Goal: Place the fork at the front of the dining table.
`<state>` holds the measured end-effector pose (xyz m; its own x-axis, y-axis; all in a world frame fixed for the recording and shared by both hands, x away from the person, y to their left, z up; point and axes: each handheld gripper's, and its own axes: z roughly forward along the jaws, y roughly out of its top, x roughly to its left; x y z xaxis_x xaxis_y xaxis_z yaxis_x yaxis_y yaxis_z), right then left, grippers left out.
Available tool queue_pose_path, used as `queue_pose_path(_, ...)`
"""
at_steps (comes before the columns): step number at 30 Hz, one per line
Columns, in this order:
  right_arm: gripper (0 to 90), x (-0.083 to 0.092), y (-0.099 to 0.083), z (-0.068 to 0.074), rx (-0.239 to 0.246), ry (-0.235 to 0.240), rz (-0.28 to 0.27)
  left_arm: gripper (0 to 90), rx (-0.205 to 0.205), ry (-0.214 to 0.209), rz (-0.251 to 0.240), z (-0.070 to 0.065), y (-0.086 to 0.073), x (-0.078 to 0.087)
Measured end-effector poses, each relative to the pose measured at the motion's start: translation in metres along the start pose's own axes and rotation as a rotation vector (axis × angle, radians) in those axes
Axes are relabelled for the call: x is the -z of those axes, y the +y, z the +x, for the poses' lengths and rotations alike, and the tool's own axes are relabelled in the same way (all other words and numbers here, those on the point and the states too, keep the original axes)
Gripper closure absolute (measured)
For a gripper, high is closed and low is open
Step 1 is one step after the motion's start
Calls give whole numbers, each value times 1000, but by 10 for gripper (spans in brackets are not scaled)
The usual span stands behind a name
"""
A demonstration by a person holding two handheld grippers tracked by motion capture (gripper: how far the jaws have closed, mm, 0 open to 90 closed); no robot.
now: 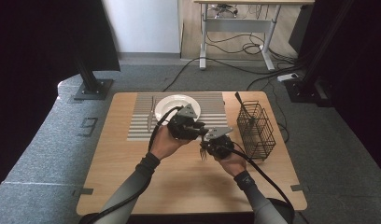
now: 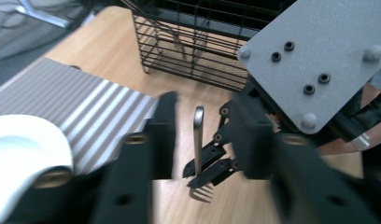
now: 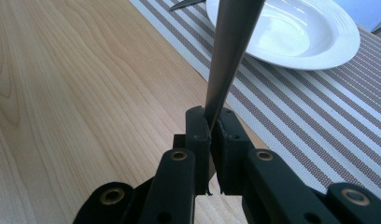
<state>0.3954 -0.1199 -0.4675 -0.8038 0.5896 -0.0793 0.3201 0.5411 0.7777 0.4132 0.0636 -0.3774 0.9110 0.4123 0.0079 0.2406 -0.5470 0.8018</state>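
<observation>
A metal fork [image 2: 198,140] stands upright with its tines down, just above the wooden table [image 1: 132,177]. My right gripper [image 3: 211,122] is shut on the fork's handle [image 3: 228,65] near the tines. In the left gripper view that gripper [image 2: 212,165] sits straight ahead, under its grey plate [image 2: 314,60]. My left gripper [image 2: 205,121] is open, one jaw on each side of the upper handle without touching it. From above, both grippers, left [image 1: 198,127] and right [image 1: 206,147], meet at the table's middle.
A white plate [image 1: 177,103] lies on a striped placemat [image 1: 212,112], with a knife [image 1: 151,114] to its left. A black wire basket [image 1: 256,130] holding a utensil stands at the right side of the table. Cables trail from both grippers toward the front edge.
</observation>
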Motion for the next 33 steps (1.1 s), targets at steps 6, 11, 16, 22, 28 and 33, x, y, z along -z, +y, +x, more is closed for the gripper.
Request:
queue_pose_path(6, 842, 1, -1, -4, -5, -8, 8, 303, -10, 49, -10, -3, -16, 7)
queue_pose_path(11, 842, 3, -3, -7, -17, -17, 8, 205, 1, 121, 1, -6, -39, 11)
queue_pose_path(16, 842, 3, -5, -11, -29, -18, 12, 148, 33, 126, 11, -9, -61, 12)
queue_pose_path(22, 842, 4, -4, -16, -31, -24, 11, 103, 77, 130, 20, -12, -88, 12)
queue_pose_path(28, 842, 6, -4, -24, -46, -36, 14, 28, 113, 140, 29, -19, -117, 8)
queue_pose_path(33, 841, 4, -5, -31, -64, -44, 23, 0, 124, 155, 39, -27, -140, 7)
